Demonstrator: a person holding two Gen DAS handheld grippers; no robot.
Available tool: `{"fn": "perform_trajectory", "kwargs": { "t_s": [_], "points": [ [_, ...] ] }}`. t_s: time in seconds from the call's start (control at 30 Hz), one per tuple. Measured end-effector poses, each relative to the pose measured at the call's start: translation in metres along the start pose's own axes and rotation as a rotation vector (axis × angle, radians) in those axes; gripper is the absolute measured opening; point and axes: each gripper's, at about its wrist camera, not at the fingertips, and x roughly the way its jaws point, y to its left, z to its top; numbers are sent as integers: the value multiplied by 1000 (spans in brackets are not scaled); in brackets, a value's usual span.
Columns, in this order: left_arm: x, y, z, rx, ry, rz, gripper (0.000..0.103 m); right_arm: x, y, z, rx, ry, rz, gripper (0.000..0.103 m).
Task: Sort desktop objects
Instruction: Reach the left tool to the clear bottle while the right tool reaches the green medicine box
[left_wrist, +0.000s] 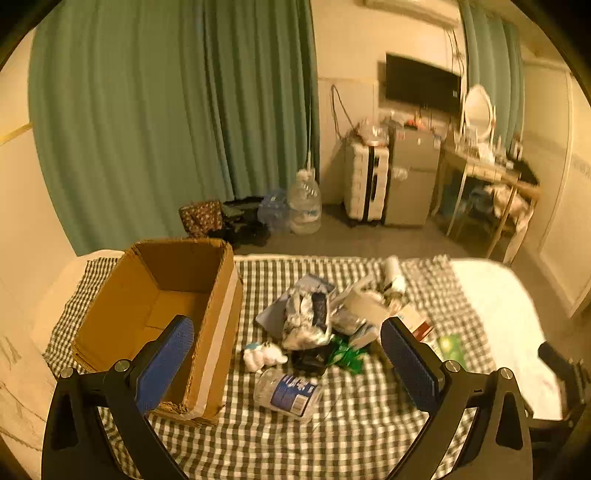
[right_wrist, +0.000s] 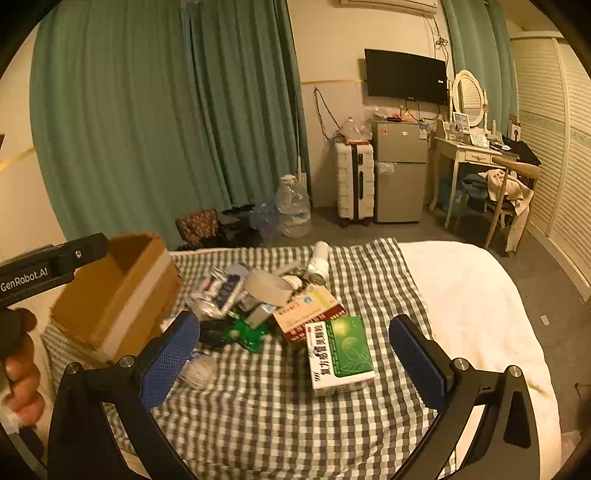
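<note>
A heap of small objects lies on a green-and-white checked cloth (left_wrist: 354, 417): a silvery foil bag (left_wrist: 304, 317), a crushed plastic bottle (left_wrist: 288, 395), a white figurine (left_wrist: 264, 355) and green wrappers (left_wrist: 345, 352). An open cardboard box (left_wrist: 162, 314) stands at the left and looks empty. My left gripper (left_wrist: 291, 365) hovers open over the bottle, touching nothing. In the right wrist view, a green-and-white medicine box (right_wrist: 338, 352) lies beside a red-and-white box (right_wrist: 308, 312). My right gripper (right_wrist: 295, 354) is open above the green box.
The cloth covers a bed with a white sheet (right_wrist: 476, 317) at the right. A person's hand (right_wrist: 22, 373) holds the left gripper's handle beside the cardboard box (right_wrist: 114, 295). Beyond the bed are water jugs (right_wrist: 293, 206), a suitcase (right_wrist: 352, 182), a small fridge (right_wrist: 400, 171) and a dressing table (right_wrist: 469, 155).
</note>
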Motion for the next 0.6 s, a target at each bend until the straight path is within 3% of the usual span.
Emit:
{"fn": "perform_trajectory", "kwargs": {
  "t_s": [0.27, 0.47, 0.6],
  "points": [
    [47, -13, -28, 39, 90, -29, 103, 38, -16, -16, 27, 66, 5, 103],
    [82, -15, -49, 30, 183, 19, 103, 65, -28, -27, 53, 118, -7, 103],
    [105, -16, -66, -2, 257, 105, 103, 84, -34, -38, 64, 153, -5, 103]
  ]
}}
